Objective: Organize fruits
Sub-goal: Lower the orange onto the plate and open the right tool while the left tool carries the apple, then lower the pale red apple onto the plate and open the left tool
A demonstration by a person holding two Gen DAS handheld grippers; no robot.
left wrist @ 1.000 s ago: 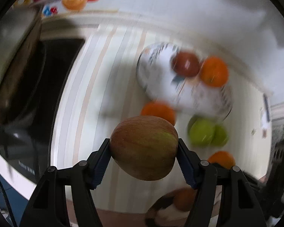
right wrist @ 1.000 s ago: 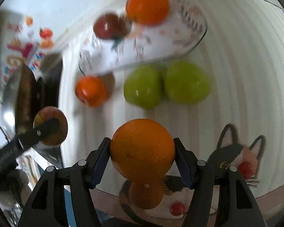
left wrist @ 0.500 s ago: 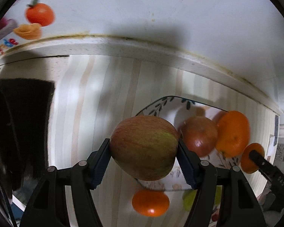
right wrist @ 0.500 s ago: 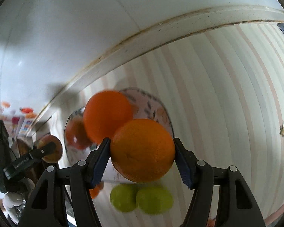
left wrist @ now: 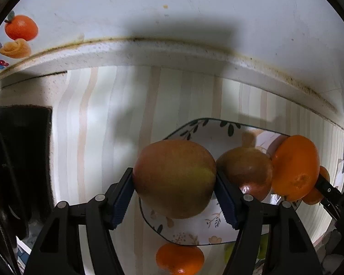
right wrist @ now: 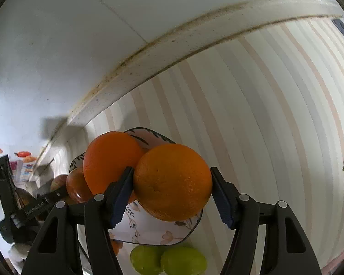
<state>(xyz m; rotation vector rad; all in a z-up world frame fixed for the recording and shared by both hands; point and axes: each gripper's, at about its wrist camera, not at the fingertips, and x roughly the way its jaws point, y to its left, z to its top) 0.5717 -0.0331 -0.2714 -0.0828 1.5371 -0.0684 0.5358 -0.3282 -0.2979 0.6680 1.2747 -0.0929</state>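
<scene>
My left gripper is shut on a red-green apple and holds it over the left part of a floral plate. On the plate lie a red apple and an orange. My right gripper is shut on an orange over the same plate, beside the plate's orange and red apple. The right gripper's finger shows in the left wrist view.
A loose orange and two green apples lie on the striped cloth in front of the plate. A dark stove or pan area is at the left. The wall edge runs close behind.
Both grippers have moved forward and down with their fruit, from in front of the plate to over it. The plate now fills more of both views.
</scene>
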